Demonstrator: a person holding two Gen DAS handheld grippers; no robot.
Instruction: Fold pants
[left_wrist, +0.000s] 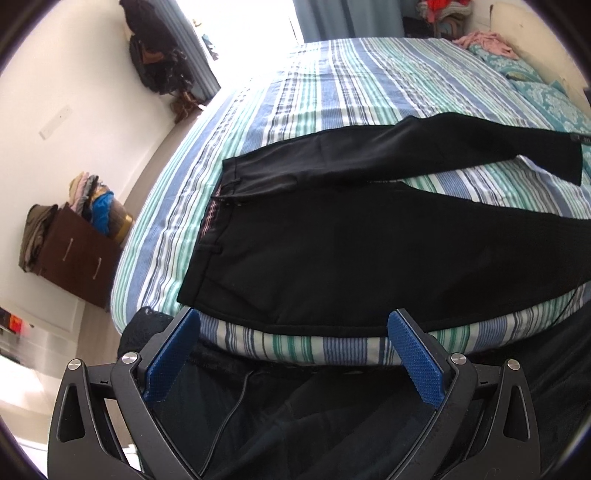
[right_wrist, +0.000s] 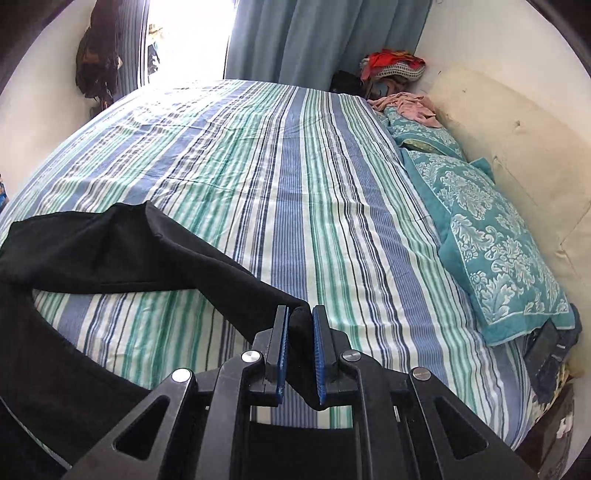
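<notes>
Bedroom with white walls and blue curtains (right_wrist: 325, 40); a wide bed covered in a blue, green and white striped sheet (right_wrist: 295, 177) fills both views, with teal patterned pillows (right_wrist: 491, 243) along its right side. Spread flat on the sheet near the front edge lies a pair of black fabric pants (left_wrist: 332, 251), waistband to the left, the two legs splayed apart toward the right.

My left gripper (left_wrist: 293, 325) hovers just off the bed's front edge, jaws spread wide and holding nothing, the near hem of the pants lined up between its blue pads (left_wrist: 417, 362).

My right gripper (right_wrist: 300, 314) has its jaws pressed nearly together, pinching the end of one black pant leg, which trails away to the left across the sheet in a loose, rumpled line.

I judge this to be the first fold: bringing one leg over onto the other. The next move calls for carrying the pinched leg across so its edges match the other leg, while my left gripper comes down to hold or catch the waistband end.
</notes>
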